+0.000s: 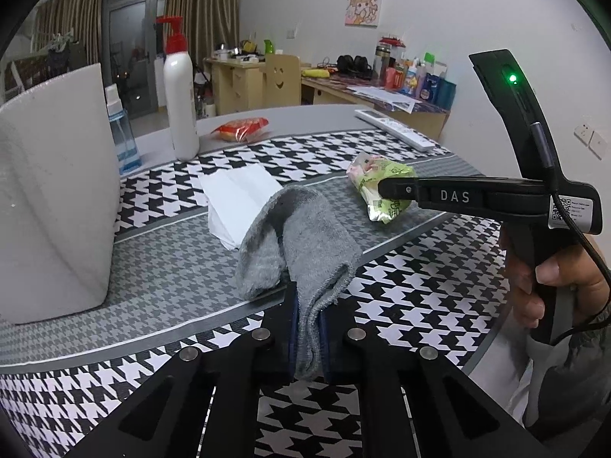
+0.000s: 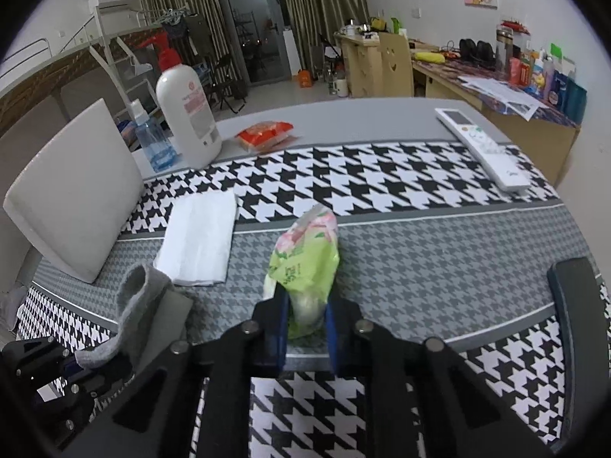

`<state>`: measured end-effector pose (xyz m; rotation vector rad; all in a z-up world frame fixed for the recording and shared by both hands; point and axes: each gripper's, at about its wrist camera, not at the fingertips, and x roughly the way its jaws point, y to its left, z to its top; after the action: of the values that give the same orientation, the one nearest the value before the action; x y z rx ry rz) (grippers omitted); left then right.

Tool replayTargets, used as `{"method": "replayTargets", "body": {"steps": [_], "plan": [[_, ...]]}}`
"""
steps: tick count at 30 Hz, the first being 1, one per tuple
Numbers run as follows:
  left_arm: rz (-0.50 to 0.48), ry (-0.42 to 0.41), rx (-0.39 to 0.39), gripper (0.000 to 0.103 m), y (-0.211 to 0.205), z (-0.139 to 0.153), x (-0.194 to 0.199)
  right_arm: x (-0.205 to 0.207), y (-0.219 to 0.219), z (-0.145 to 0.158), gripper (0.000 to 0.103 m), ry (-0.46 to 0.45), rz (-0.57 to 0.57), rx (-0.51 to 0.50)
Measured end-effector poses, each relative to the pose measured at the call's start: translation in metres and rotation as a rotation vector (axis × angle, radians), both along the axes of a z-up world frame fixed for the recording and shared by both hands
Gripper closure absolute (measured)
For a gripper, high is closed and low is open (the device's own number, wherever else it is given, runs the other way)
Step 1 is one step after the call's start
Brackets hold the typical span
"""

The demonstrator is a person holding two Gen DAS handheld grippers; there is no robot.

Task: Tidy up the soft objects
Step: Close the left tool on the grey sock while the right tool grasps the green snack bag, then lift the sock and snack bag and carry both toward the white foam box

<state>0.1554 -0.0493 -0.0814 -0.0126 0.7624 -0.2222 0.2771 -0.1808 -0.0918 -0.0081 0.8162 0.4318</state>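
Left gripper (image 1: 307, 337) pinches sock (image 1: 301, 236) cuff, right gripper (image 2: 305, 330) pinches green packet (image 2: 305, 263) end; thin holds may slip on lifting.

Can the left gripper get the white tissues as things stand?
Probably not yet. The left gripper is shut on the grey sock, so it is occupied. The white tissues lie uncovered just beyond the sock, with nothing else between.
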Motion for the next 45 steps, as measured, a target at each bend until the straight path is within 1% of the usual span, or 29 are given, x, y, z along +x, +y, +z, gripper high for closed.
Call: {"method": "replayTargets", "body": {"steps": [20, 29, 31, 35, 45], "plan": [[0.017, -0.12, 0.003, 0.094, 0.014, 0.033, -0.027, -0.047, 0.006, 0.044, 0.083, -0.14, 0.04, 0.029], [0.026, -0.177, 0.012, 0.095, 0.022, 0.054, -0.038, -0.065, 0.01, 0.061, 0.083, -0.193, 0.064, 0.047], [0.026, -0.187, 0.011, 0.096, 0.023, 0.059, -0.039, -0.069, 0.011, 0.064, 0.087, -0.207, 0.074, 0.053], [0.037, -0.21, 0.015, 0.096, 0.027, 0.068, -0.041, -0.077, 0.013, 0.071, 0.088, -0.232, 0.092, 0.059], [0.062, -0.271, 0.017, 0.096, 0.041, 0.097, -0.039, -0.081, 0.02, 0.084, 0.088, -0.281, 0.113, 0.069]]}}
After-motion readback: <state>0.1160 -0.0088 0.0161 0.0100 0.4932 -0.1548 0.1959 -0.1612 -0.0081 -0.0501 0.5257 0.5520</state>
